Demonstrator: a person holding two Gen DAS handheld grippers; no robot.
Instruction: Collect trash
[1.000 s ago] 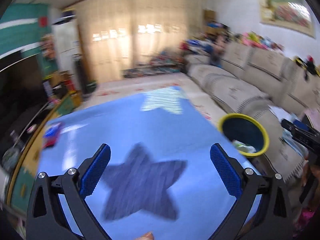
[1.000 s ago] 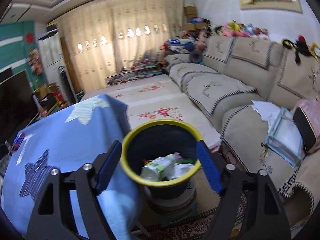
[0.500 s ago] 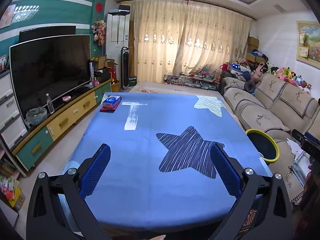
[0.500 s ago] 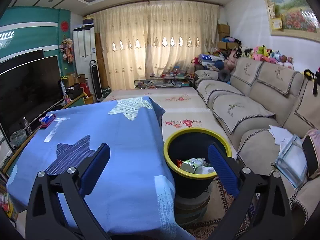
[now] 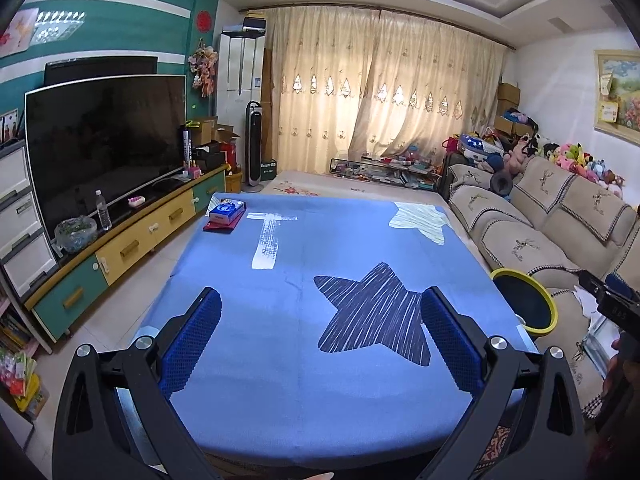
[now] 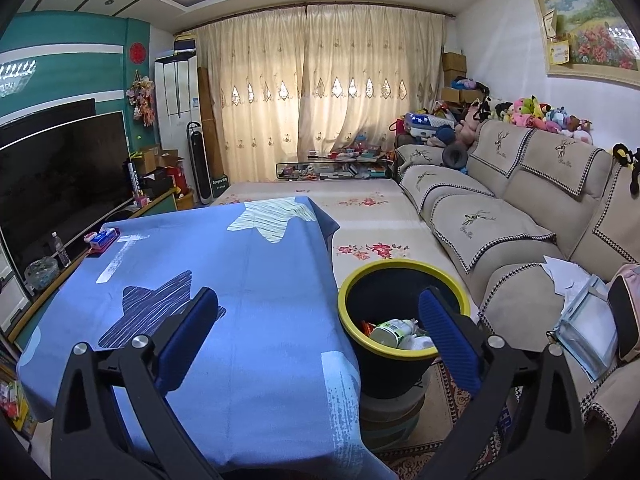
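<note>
Black trash bin (image 6: 400, 344) with a yellow rim, just beside the right edge of the table (image 6: 256, 320), raised on a round stool or stand that is mostly hidden beneath it. Inside, a white bottle with a green label (image 6: 390, 330) lying on its side, pale wrappers beside it and a scrap of something red-orange at the left wall; print on the bottle too small to read, lower layers of trash hidden by the bin's wall. In the left wrist view only the bin's rim and dark mouth show (image 5: 528, 304), contents out of sight.

Right gripper (image 6: 318, 338) held above the table's near right corner, jaws spread wide with nothing between them; right blue pad overlapping the bin's near rim in the picture, left pad over the blue cloth. Whether that pad touches the rim cannot be told. Left gripper (image 5: 320, 340) also wide apart and empty, over the dark striped star on the cloth, bin well off to its right.

At the far left corner of the table, a blue tissue pack on a red book or box (image 5: 226, 216); lettering illegible. Cream sofa (image 6: 520, 216) behind the bin, papers and a clear pouch on its seat, cut off at the frame's edge.
</note>
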